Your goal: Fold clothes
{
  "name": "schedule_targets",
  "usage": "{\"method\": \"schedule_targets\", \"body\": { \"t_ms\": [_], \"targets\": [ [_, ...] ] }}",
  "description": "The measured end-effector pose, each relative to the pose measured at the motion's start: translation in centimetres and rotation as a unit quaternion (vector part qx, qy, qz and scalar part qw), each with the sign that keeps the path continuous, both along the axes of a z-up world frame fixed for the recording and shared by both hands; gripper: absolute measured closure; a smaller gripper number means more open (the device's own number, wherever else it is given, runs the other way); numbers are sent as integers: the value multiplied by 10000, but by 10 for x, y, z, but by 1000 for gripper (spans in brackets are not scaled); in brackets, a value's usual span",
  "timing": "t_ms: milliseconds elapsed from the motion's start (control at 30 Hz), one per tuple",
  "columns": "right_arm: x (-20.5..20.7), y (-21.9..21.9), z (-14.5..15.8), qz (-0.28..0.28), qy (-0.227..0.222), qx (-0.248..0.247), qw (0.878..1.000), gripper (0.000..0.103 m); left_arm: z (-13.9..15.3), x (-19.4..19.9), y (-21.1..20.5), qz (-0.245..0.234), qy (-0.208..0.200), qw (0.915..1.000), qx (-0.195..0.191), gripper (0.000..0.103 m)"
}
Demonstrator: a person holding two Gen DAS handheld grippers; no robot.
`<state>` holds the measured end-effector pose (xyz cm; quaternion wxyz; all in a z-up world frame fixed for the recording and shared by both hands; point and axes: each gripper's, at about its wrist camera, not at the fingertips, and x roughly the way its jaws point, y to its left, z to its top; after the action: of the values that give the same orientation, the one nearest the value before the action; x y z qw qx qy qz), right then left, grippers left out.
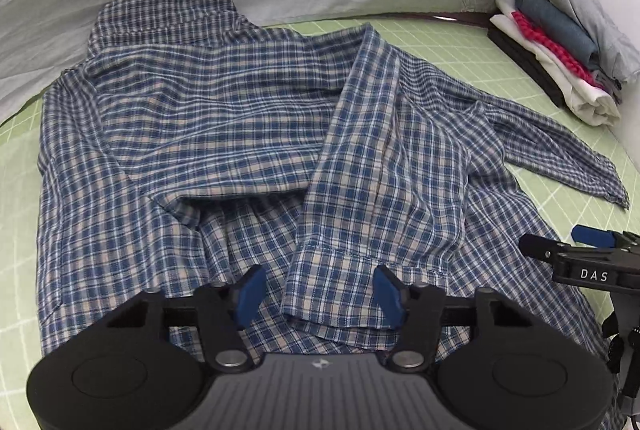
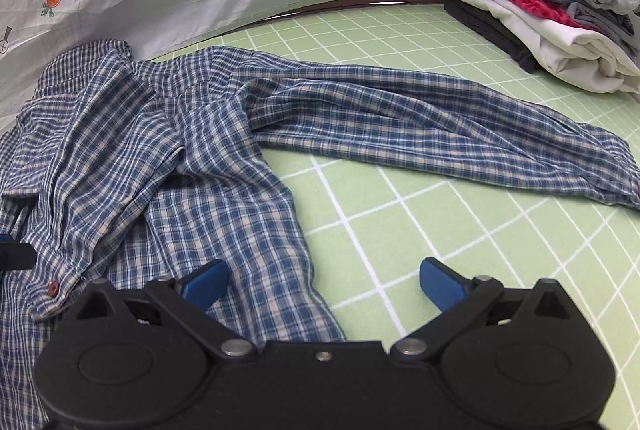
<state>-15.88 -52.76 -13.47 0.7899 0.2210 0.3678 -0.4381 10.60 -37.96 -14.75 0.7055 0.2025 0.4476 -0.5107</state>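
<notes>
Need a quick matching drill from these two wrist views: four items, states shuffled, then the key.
Items:
1. folded sleeve
2. other sleeve
3. clothes stack
4. right gripper

States:
A. jaws wide open, nothing between them
B. folded pile at the far right of the green mat
C. stretched out flat on the mat, away from the shirt body
D. laid across the shirt body, cuff near the left gripper

Pairs: 1-D, 2-C, 3-B, 4-A
</notes>
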Motion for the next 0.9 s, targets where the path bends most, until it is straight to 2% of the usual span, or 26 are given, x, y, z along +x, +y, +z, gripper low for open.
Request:
{"method": "schedule_targets", "body": {
  "t_ms": [33,67,100,233,367,467,700,900],
  "targets": [
    [2,2,0,45,41,-29,10000,0,-2,0,-1,-7,37,10000,2,70],
    [4,5,-1,93,79,-55,9999,0,-2,-1,-1,21,-40,10000,1,89],
    [4,7,-1,123,83,-69,9999,0,-2,-2,0,50,-98,9999,-6,98],
    [6,14,1,230,110,-73,9996,0,5,5,13,352,257,9988,-215,101],
    [3,25,10,376,125,-181,9990,0,22,5,41,811,625,9931,-571,101],
    [-1,37,18,526,123,-280,9981,0,34,-7,68,1013,678,9892,-808,101],
    [-14,75,28,960,113,-320,9948,0,31,-31,131,1526,1002,9792,-884,101],
    [-31,116,30,1351,197,-345,9900,0,31,-47,181,1910,1290,9669,-1098,101]
  ]
}}
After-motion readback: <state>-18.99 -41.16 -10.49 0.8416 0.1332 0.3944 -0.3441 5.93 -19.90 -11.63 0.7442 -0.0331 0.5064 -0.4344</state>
